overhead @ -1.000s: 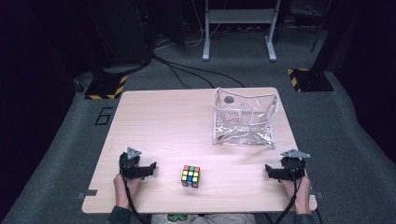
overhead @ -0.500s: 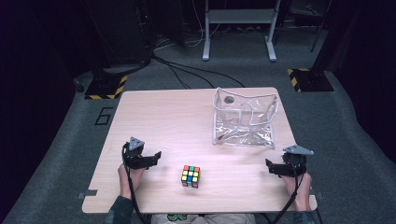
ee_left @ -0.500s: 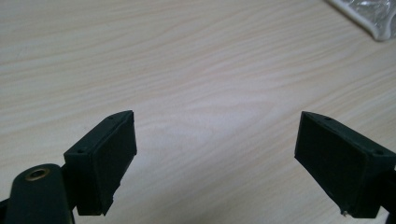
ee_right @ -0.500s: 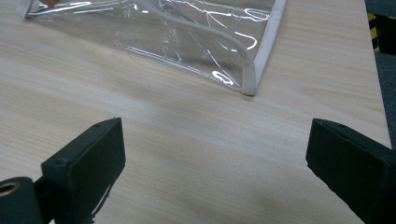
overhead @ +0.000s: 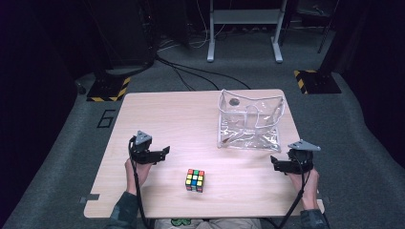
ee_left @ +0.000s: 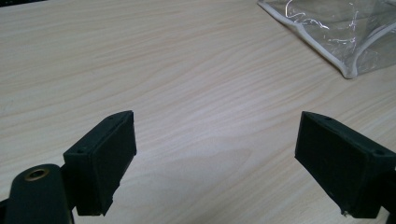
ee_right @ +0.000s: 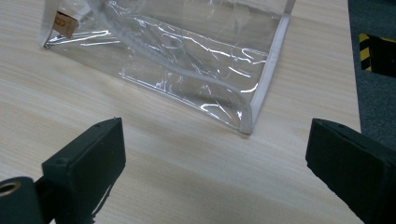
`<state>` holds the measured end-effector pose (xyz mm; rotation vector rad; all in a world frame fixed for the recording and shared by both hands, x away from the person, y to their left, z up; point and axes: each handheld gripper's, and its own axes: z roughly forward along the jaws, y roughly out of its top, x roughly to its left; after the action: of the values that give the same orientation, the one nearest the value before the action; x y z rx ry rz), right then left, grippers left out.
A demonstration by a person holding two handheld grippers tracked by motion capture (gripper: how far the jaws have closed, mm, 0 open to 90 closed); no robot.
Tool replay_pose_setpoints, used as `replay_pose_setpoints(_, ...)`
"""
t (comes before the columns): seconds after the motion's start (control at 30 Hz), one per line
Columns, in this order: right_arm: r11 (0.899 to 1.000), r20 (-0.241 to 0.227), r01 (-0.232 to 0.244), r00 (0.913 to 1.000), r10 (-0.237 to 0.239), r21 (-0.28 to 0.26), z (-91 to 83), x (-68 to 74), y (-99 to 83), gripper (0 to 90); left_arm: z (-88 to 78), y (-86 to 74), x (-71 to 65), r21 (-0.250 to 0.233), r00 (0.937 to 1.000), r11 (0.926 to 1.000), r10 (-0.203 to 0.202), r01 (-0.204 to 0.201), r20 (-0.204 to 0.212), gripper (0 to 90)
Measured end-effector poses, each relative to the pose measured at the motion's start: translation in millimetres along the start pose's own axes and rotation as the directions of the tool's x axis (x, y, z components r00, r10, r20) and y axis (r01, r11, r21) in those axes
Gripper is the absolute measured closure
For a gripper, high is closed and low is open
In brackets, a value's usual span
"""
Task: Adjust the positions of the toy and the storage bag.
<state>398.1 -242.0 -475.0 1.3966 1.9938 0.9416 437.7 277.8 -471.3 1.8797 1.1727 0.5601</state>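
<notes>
Two hand-held grippers hover over a pale wooden desk (overhead: pixel 157 119), one in each of the person's hands, and both hold nothing. The left hand-held gripper (overhead: pixel 165 151) sits over the near left part of the desk; in the left gripper view its black jaws are spread wide with only bare wood grain between them. The right hand-held gripper (overhead: pixel 273 162) is near the desk's right edge, and in the right gripper view its jaws are likewise spread wide apart, with bare desk between them. A multicoloured puzzle cube (overhead: pixel 195 180) rests on the desk between the two, nearer the front edge, apart from both and untouched. A clear plastic bag (overhead: pixel 250 121) with white trim stands on the far right part of the desk, just beyond the right hand-held gripper; its near corner (ee_right: pixel 246 123) lies ahead of that gripper's jaws without touching them, and one edge of it (ee_left: pixel 348 70) shows at the upper right of the left gripper view.
</notes>
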Motion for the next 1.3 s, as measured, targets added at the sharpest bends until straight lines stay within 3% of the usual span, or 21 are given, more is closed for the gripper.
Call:
replay_pose_setpoints(0.33, 1.000, 0.002, 0.024, 0.9997, -0.024, -0.012, -3.3, 0.4, 15.4, 4.3, 6.1, 17.6, -3.4, -0.018, 0.9996, 0.9997, 0.014, -0.014, 0.023, 10.8)
replay_pose_setpoints(0.63, 0.999, 0.003, 0.048, 0.9989, -0.048, -0.027, -5.8, 2.3, 33.6, 4.4, 15.8, 36.3, -5.5, -0.033, 0.9986, 0.9994, 0.000, 0.002, 0.053, 3.4)
replay_pose_setpoints(0.77, 0.998, 0.005, 0.053, 0.9986, -0.053, -0.034, -7.1, 2.0, 41.3, 4.6, 19.2, 42.9, -6.8, -0.027, 0.9991, 0.9996, 0.006, -0.005, 0.041, 0.8)
replay_pose_setpoints(1.07, 0.997, 0.010, 0.057, 0.9984, -0.057, -0.051, -10.2, -0.1, 55.9, 4.8, 24.7, 63.4, -9.7, -0.077, 0.9960, 0.9969, -0.010, 0.017, 0.089, 0.0)
replay_pose_setpoints(1.13, 0.997, 0.007, 0.056, 0.9984, -0.056, -0.056, -11.2, -0.9, 61.8, 4.8, 27.0, 70.1, -11.3, -0.086, 0.9931, 0.9958, -0.020, 0.030, 0.115, 0.0)
replay_pose_setpoints(1.3, 0.996, 0.007, 0.068, 0.9977, -0.068, -0.059, -11.5, -1.0, 70.6, 4.9, 33.8, 78.6, -14.5, -0.075, 0.9948, 0.9970, -0.010, 0.018, 0.102, 0.0)
